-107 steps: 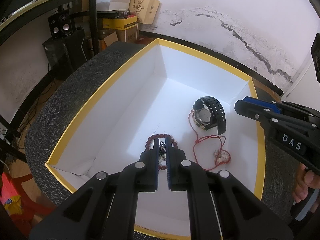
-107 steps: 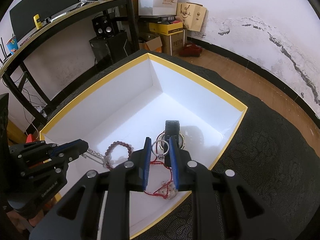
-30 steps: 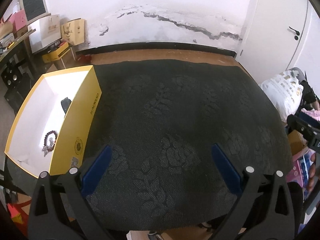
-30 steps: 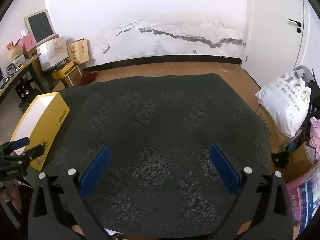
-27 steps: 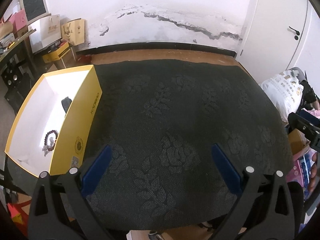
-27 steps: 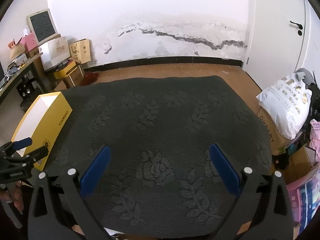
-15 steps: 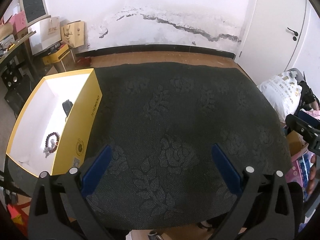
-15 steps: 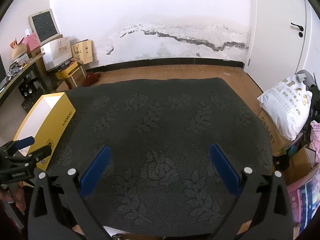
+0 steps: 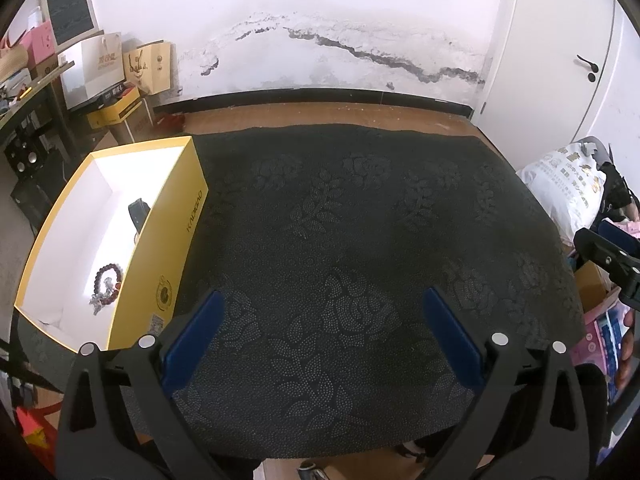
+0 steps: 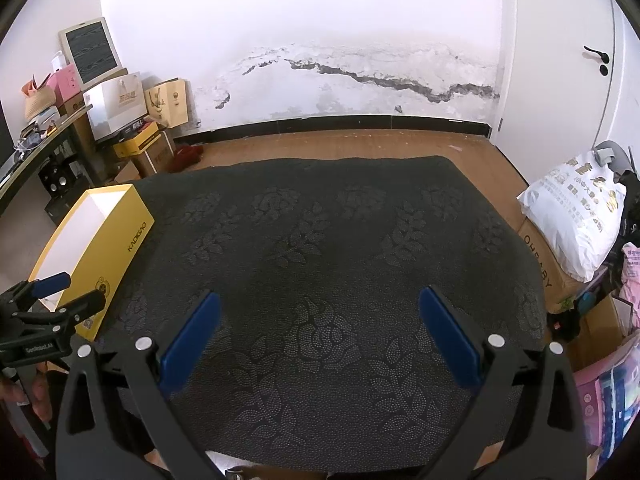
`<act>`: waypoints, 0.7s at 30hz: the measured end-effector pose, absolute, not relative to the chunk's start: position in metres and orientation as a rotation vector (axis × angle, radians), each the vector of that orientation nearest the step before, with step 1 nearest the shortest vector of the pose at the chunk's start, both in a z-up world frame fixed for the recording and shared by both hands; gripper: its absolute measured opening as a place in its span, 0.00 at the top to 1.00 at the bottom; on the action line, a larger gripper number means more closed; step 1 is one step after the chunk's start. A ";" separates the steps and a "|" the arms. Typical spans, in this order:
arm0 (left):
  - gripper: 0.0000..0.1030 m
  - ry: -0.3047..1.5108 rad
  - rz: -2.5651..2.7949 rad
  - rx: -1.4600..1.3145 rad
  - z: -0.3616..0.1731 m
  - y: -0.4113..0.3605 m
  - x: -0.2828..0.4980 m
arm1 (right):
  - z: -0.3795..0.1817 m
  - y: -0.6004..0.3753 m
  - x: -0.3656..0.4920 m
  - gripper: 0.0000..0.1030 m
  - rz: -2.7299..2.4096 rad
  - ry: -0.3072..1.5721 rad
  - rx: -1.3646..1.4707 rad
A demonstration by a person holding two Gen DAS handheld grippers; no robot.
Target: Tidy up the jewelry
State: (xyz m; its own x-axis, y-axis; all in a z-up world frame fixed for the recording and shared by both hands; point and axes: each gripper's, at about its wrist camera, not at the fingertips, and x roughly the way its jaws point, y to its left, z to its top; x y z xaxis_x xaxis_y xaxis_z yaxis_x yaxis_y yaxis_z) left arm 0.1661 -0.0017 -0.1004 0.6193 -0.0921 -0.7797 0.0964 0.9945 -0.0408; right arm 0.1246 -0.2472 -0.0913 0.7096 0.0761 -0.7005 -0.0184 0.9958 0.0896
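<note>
A yellow box (image 9: 176, 232) with a white inside stands at the left end of the black patterned cloth (image 9: 360, 220). Inside it lie a black watch (image 9: 137, 213) and a red-brown bead bracelet (image 9: 107, 285) with a small chain. The box also shows in the right wrist view (image 10: 116, 240). My left gripper (image 9: 320, 324) is wide open and empty above the cloth near its front edge. My right gripper (image 10: 318, 326) is wide open and empty too, right of the left one (image 10: 48, 304).
A white sack (image 10: 576, 216) on a cardboard box stands off the cloth's right side. A desk with speakers and boxes (image 10: 120, 120) fills the back left. A cracked white wall and a door (image 10: 568, 60) lie beyond the wooden floor.
Both grippers have left the box, opened wide and pulled back over the cloth. In the last second both views drift slightly backward and upward. The jewelry stays in the box.
</note>
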 end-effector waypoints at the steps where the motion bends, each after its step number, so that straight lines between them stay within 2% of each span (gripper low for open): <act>1: 0.06 0.896 -0.108 0.005 -0.100 -0.002 0.166 | -0.091 -0.247 0.124 0.07 0.054 0.780 0.078; 21: 0.06 0.897 -0.108 0.012 -0.100 -0.003 0.165 | -0.089 -0.247 0.124 0.07 0.057 0.777 0.073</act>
State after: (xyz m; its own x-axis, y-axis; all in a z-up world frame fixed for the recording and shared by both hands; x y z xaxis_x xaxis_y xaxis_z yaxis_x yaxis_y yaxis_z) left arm 0.1650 -0.0031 -0.1000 0.6186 -0.0886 -0.7807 0.0985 0.9945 -0.0348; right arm 0.1239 -0.2473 -0.0892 0.7116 0.0781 -0.6983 -0.0241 0.9959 0.0869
